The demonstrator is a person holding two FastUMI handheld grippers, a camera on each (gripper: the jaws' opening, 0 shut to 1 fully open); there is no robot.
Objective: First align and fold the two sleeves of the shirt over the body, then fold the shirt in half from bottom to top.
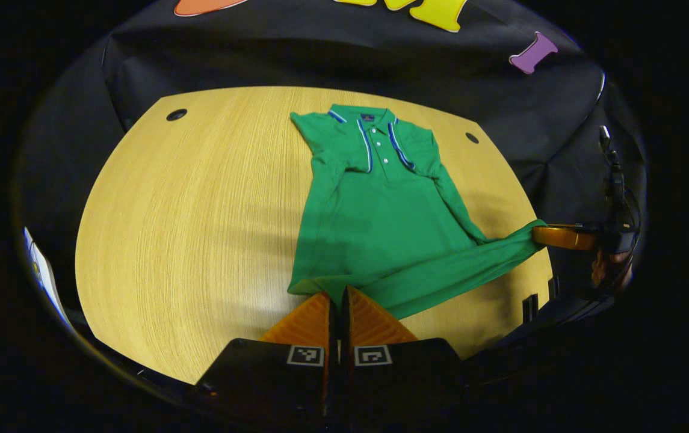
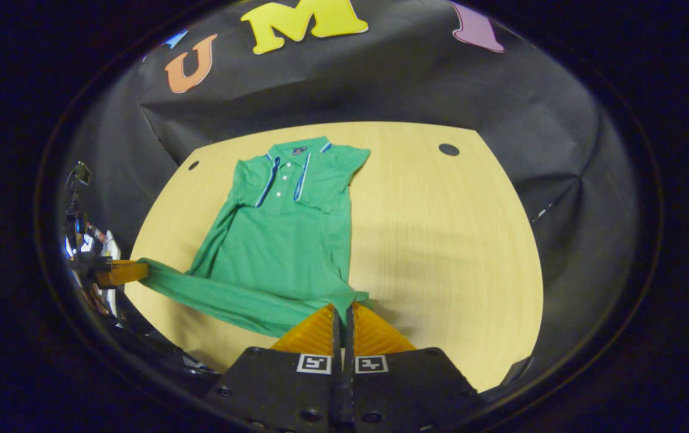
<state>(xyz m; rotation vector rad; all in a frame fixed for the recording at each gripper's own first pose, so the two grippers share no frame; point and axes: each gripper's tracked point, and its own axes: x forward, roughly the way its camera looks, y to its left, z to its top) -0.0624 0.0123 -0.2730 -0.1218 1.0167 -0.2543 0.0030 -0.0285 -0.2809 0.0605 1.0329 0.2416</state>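
A green polo shirt (image 1: 380, 210) lies collar-far on the wooden table (image 1: 188, 228), its sleeves laid in along the body. My left gripper (image 1: 339, 296) is shut on one corner of the bottom hem at the near edge. Farther right, the right gripper (image 1: 561, 236) pinches the other hem corner, and the hem stretches taut between the two. In the right gripper view the shirt (image 2: 284, 240) is seen from the other side: my right gripper (image 2: 342, 311) is shut on its hem corner, and the left gripper (image 2: 120, 272) holds the far corner at left.
Two dark cable holes (image 1: 176, 114) (image 1: 472, 138) sit near the table's far corners. A hand (image 1: 612, 264) holds the right gripper beyond the table's edge. A white object (image 1: 40, 270) stands off the table's left side. Bare wood (image 2: 452, 252) spreads beside the shirt.
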